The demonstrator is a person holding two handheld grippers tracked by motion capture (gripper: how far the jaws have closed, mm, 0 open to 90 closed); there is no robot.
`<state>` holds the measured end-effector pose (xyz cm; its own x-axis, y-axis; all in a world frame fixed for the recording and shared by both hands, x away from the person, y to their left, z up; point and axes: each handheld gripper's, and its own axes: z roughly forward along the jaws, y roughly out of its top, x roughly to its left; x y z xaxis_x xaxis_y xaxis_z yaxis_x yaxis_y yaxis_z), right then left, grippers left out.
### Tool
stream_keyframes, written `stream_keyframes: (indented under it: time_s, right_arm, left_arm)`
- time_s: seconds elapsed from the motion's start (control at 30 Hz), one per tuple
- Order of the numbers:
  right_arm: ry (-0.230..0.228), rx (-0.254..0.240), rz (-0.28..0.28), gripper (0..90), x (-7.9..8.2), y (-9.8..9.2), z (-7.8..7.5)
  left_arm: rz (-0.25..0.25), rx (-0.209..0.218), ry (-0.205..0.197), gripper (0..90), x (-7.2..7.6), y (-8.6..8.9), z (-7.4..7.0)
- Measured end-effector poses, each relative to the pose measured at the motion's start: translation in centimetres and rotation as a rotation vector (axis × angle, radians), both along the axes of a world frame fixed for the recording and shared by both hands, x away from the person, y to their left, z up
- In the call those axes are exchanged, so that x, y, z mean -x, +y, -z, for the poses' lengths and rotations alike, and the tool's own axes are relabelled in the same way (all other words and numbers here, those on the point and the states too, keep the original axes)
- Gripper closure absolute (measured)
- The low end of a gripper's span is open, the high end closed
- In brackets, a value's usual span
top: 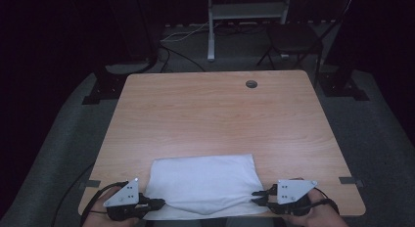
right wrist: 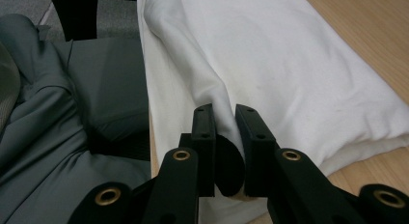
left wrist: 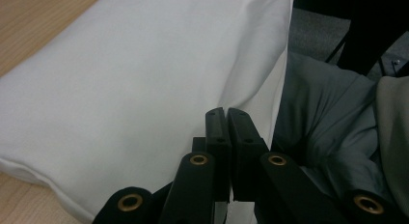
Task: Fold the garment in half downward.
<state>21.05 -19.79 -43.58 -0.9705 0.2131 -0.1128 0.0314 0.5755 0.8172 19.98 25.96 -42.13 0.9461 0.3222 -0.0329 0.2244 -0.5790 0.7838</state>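
Observation:
A white cloth (top: 203,180) lies folded along the near edge of the wooden table (top: 215,109), its front hem hanging slightly over the edge. My left gripper (top: 159,203) is at the cloth's near left corner. In the left gripper view its jaws (left wrist: 225,112) are pressed together, and a crease of the cloth (left wrist: 135,79) runs right up to their tips. My right gripper (top: 257,196) is at the near right corner. There its jaws (right wrist: 224,110) are shut on a raised fold of the cloth (right wrist: 289,64).
The far half of the table has a round cable hole (top: 251,83). Grey tape marks (top: 351,180) sit at both near corners. A dark chair (top: 293,38) and a desk leg stand beyond the table. The person's grey clothing (left wrist: 328,118) is just below the table's near edge.

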Motion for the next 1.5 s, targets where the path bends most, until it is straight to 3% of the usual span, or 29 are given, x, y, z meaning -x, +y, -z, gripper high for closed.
stream_keyframes:
  time_s: [0.43,1.07,1.5]
  right_arm:
    - [-0.005,-0.008,0.002,78.8,0.6,-0.3,-0.4]
    - [0.000,0.061,-0.010,77.4,0.8,-0.1,0.6]
    - [0.004,0.069,-0.009,76.4,1.0,-0.1,1.0]
  left_arm:
    - [0.005,0.007,0.009,88.4,0.5,0.0,0.3]
    - [0.009,0.010,0.037,86.4,0.9,-0.2,1.3]
    - [0.010,0.013,0.045,83.9,1.0,-0.1,1.6]
